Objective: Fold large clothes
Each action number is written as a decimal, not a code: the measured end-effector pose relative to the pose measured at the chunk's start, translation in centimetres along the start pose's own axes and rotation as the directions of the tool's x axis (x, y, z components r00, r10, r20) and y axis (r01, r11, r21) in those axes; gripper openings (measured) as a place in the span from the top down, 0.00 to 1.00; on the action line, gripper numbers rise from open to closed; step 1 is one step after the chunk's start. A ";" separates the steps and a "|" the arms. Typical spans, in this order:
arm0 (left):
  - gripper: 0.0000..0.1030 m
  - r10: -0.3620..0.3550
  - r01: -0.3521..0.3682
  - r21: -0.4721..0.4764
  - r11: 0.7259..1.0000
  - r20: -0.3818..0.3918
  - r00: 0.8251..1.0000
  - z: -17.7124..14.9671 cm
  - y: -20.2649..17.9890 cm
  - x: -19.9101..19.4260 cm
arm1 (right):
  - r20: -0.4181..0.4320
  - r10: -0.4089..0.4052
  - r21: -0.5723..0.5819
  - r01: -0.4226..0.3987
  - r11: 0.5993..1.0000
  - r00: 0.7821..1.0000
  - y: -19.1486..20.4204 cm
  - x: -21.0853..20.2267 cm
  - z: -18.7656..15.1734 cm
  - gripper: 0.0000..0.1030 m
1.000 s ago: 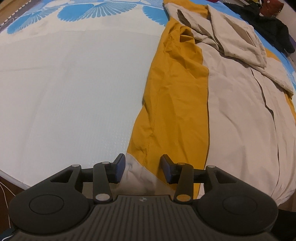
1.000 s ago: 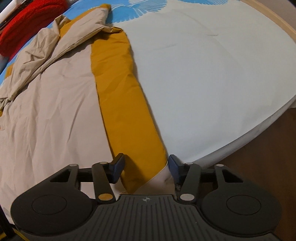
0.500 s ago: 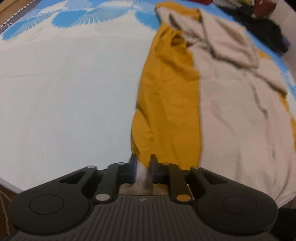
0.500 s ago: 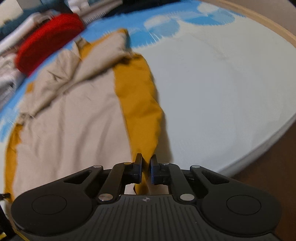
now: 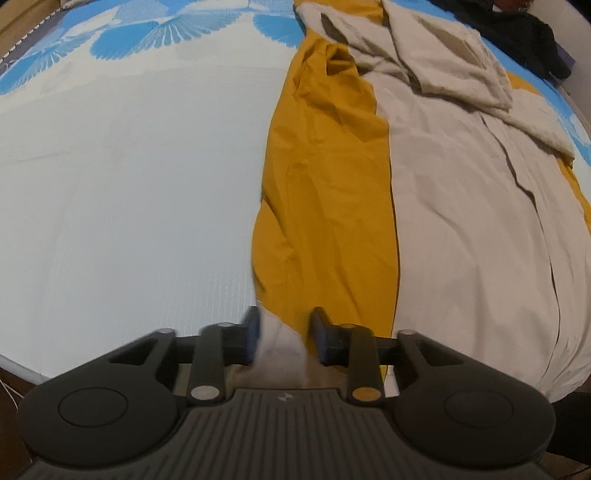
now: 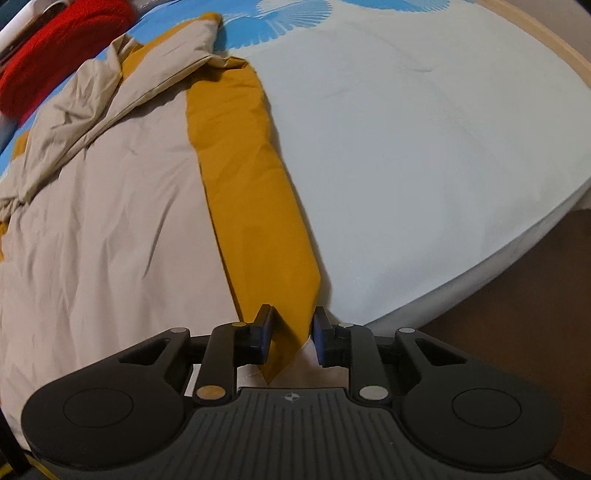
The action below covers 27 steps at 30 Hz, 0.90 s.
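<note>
A large mustard-yellow and beige garment (image 5: pixel 443 206) lies spread on the bed, its sleeves folded in over the top. It also shows in the right wrist view (image 6: pixel 110 229). My left gripper (image 5: pixel 284 338) is open at the garment's near hem, with the beige hem corner lying between the fingers. My right gripper (image 6: pixel 291 334) is open at the other hem corner, with a point of the mustard band (image 6: pixel 258 206) lying between its fingers. Neither gripper pinches the cloth.
The bed sheet (image 5: pixel 129 184) is pale with a blue fan print at the far end. A black garment (image 5: pixel 517 33) lies at the far right, a red one (image 6: pixel 55 48) at the far left of the right view. The bed edge and brown floor (image 6: pixel 517 314) lie right.
Both grippers were shut on the hem corners half a second ago and have opened, letting the cloth go. The hem has settled back onto the bed.
</note>
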State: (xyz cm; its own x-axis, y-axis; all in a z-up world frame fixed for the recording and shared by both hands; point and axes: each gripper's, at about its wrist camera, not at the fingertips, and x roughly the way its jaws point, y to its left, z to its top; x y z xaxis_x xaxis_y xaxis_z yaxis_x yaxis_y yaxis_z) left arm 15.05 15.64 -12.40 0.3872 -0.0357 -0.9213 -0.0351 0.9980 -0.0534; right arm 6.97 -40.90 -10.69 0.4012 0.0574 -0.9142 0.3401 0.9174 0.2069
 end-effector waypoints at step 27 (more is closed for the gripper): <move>0.96 -0.106 0.099 0.070 0.993 0.103 0.989 -0.1 -1.6 -2.9 | 0.105 0.081 -0.064 -0.074 0.995 0.991 1.9 -2.9 -0.7 0.93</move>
State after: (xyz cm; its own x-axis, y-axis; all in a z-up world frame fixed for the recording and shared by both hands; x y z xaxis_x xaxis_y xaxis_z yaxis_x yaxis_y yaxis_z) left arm 13.94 14.15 -9.69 0.4813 -0.1355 -0.8660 0.0683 0.9908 -0.1171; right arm 5.85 -39.03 -7.92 0.5147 0.0894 -0.8527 0.2542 0.9339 0.2513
